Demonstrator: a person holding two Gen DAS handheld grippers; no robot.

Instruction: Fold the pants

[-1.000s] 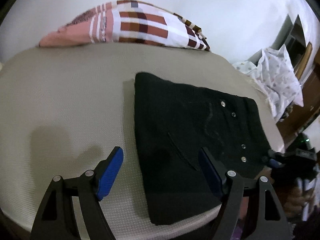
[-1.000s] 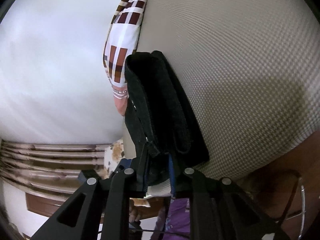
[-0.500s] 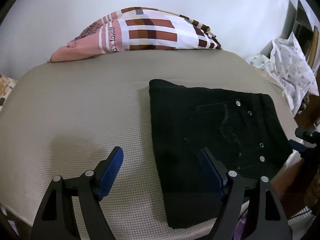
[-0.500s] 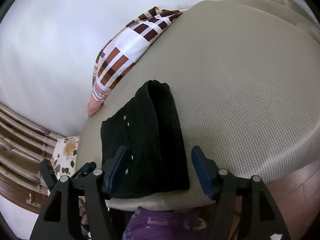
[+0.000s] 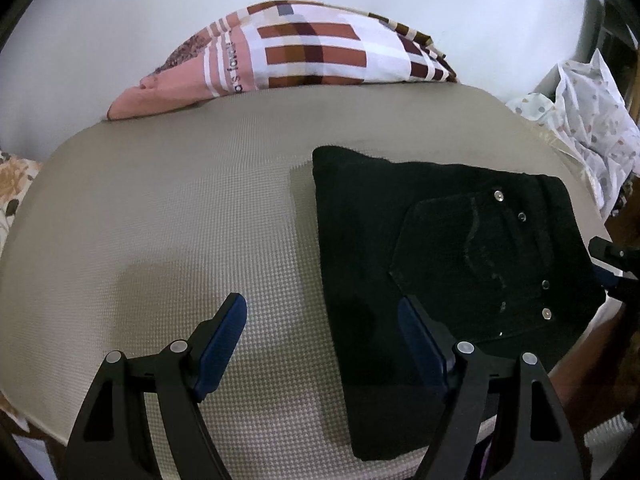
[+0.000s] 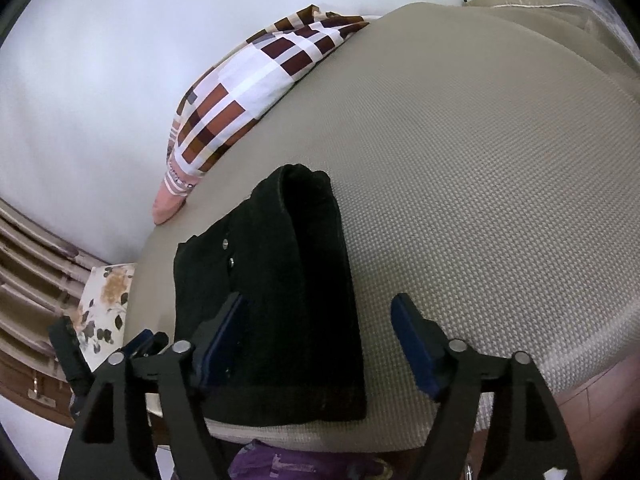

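Note:
The black pants (image 5: pixel 440 264) lie folded into a flat rectangle on the beige mattress (image 5: pixel 180 220), near its front edge. A back pocket and metal rivets face up. My left gripper (image 5: pixel 322 336) is open and empty, held above the mattress over the fold's left edge. My right gripper (image 6: pixel 318 340) is open and empty, held above the pants (image 6: pixel 280 300) at their near end. The right gripper (image 5: pixel 610 264) also shows in the left wrist view, past the pants' right side. The left gripper (image 6: pixel 104 348) shows at the lower left of the right wrist view.
A checked pillow (image 5: pixel 304 48) in pink, white and brown lies at the far side against the white wall. A white spotted cloth (image 5: pixel 592 120) hangs at the right. A floral cushion (image 6: pixel 104 304) and wooden furniture sit beyond the mattress edge.
My right gripper has let go of the pants, opened and drawn back above them. My left gripper has pulled back and shifted left, staying open. The pants lie flat.

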